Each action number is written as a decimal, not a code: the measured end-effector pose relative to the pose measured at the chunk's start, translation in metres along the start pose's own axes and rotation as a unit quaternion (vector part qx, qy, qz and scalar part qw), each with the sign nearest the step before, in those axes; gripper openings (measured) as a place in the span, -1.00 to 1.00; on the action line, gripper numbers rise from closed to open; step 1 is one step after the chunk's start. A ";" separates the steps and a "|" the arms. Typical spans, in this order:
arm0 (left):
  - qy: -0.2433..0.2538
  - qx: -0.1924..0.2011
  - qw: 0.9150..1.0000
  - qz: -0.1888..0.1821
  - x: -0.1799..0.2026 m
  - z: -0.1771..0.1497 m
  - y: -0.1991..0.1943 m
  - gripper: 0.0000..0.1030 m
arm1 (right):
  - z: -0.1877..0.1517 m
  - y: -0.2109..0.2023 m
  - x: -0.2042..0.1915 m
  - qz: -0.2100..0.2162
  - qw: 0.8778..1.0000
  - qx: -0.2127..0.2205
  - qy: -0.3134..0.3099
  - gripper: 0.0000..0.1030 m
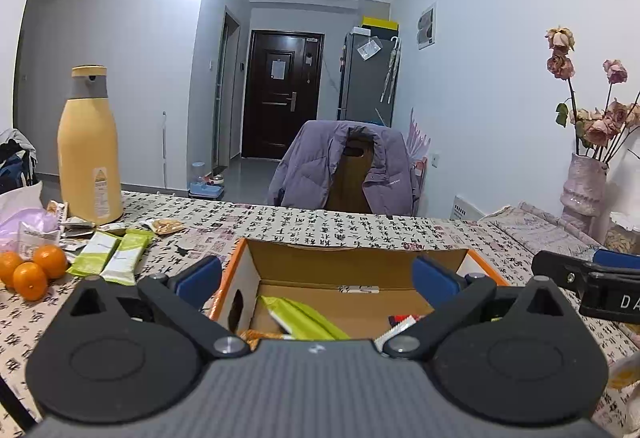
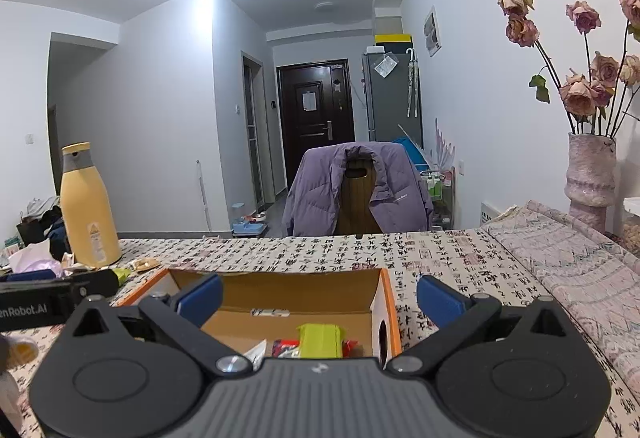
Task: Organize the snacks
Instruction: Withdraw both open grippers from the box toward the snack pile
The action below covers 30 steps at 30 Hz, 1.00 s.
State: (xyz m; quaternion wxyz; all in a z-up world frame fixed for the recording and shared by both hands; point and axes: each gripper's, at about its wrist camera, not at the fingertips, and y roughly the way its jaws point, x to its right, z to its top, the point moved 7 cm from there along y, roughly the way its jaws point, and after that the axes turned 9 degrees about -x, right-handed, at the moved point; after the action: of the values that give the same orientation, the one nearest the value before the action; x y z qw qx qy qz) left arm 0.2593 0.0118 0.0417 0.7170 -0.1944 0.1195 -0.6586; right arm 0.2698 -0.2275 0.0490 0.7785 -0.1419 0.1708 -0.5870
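Note:
An open cardboard box (image 1: 360, 254) with orange edges sits on the table in front of both grippers; it also shows in the right wrist view (image 2: 280, 278). Inside lie a green snack packet (image 1: 304, 314), a red packet (image 1: 404, 318) and others; the green packet (image 2: 320, 340) also shows in the right wrist view. My left gripper (image 1: 318, 274) is open and empty above the box. My right gripper (image 2: 320, 298) is open and empty over the box's right side. Two green-white snack bars (image 1: 112, 258) and several small packets (image 1: 168, 226) lie left of the box.
A tall yellow bottle (image 1: 88, 146) stands at the back left. Three oranges (image 1: 32, 270) and a plastic bag (image 1: 24, 226) lie at the left edge. A vase of dried roses (image 2: 590, 174) stands at the right. A chair with a purple jacket (image 1: 344, 166) is behind the table.

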 end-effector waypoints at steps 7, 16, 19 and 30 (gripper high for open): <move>0.002 -0.002 1.000 -0.002 -0.009 -0.019 -0.028 1.00 | -0.021 -0.028 -0.012 0.000 1.000 -0.008 -0.006 1.00; 0.003 -0.011 1.000 -0.004 -0.027 -0.047 -0.059 1.00 | -0.046 -0.059 -0.026 -0.007 1.000 -0.017 -0.009 1.00; 0.003 -0.018 1.000 -0.004 -0.032 -0.056 -0.067 1.00 | -0.055 -0.068 -0.032 -0.008 1.000 -0.022 -0.014 1.00; 0.015 -0.048 0.999 -0.012 -0.042 -0.097 -0.086 1.00 | -0.093 -0.086 -0.040 -0.004 0.999 -0.051 -0.014 1.00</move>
State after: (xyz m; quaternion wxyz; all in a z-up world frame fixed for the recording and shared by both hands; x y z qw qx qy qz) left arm 0.1366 0.0366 -0.0114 0.6971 -0.2198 0.1597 -0.6635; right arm 0.1449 -0.2147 0.0057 0.7701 -0.1908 0.1888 -0.5787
